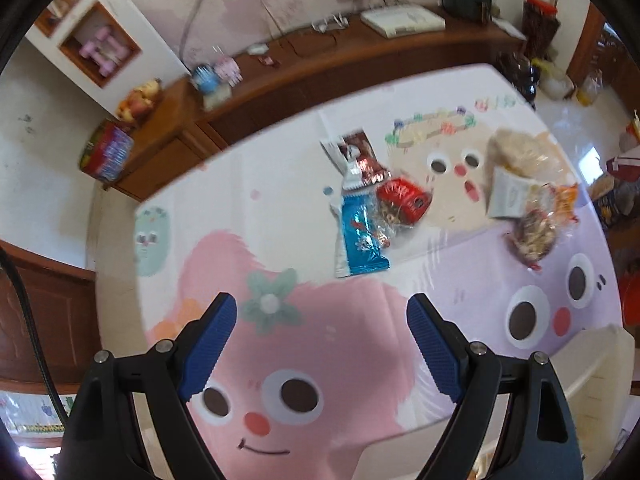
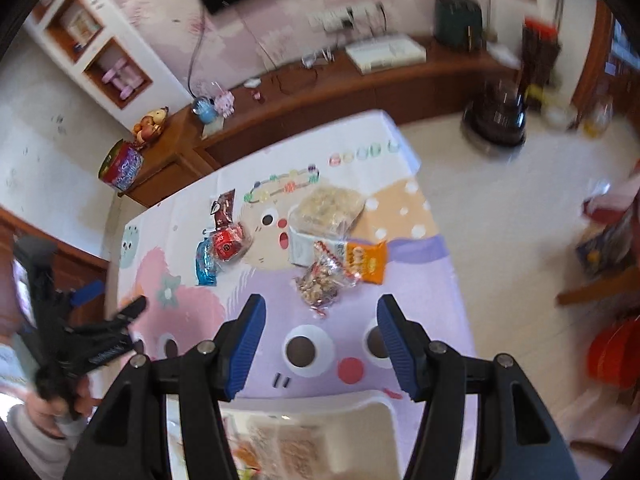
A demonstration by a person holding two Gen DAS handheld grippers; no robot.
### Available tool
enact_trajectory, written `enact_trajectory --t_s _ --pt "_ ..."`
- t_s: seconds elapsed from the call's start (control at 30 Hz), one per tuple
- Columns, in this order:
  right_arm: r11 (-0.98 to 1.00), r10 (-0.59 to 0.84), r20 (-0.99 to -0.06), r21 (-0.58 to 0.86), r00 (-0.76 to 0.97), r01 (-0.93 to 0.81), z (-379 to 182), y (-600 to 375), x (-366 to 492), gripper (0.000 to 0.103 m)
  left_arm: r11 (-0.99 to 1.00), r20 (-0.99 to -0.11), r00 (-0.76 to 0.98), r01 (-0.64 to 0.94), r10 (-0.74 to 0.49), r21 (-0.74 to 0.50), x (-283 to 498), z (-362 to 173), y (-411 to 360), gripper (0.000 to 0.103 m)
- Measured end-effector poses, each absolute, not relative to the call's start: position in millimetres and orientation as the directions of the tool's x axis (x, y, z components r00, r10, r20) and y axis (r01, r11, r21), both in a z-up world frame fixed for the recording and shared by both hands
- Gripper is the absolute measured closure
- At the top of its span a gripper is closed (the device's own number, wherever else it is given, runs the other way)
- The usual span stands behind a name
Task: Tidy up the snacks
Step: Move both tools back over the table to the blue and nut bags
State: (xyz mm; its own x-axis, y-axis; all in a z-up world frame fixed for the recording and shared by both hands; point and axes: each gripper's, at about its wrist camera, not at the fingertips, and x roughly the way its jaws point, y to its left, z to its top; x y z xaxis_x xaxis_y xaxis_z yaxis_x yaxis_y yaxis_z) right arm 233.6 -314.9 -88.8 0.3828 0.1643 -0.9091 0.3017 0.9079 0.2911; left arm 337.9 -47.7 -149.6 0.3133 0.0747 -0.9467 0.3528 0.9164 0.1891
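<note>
Several snack packs lie in a loose cluster on a table with a cartoon cloth (image 1: 320, 360). They include a blue packet (image 1: 362, 240), a red pack (image 1: 404, 200), a brown wrapper (image 1: 360, 156), a clear bag of nuts (image 2: 322, 286), an orange packet (image 2: 368, 266) and a big bag of pale puffs (image 2: 328, 206). My left gripper (image 1: 322, 304) hangs open over the pink figure, short of the blue packet. My right gripper (image 2: 320, 304) is open just before the nut bag. Neither has anything between its fingers.
A white bin (image 2: 352, 408) with some snacks in it stands at the table's near edge under my right gripper. In the right wrist view a hand (image 2: 52, 408) holds the left gripper (image 2: 112, 299). A wooden sideboard (image 1: 320, 60) runs behind the table.
</note>
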Motion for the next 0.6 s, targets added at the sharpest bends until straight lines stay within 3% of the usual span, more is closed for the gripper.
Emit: enact_trajectory --t_s 0.27,0.6 --pt "0.818 0.256 -0.921 0.369 0.294 0.442 -165 -320 262 0.045 0.929 -0.967 0.248 0.341 0.059 0.144 366 -213 -49 0.017" --pt "0.796 0.262 -0.934 0.351 0.242 0.494 -215 -304 282 0.045 0.965 -0.974 0.228 0.258 -0.011 0.050 392 -242 -39 0.017"
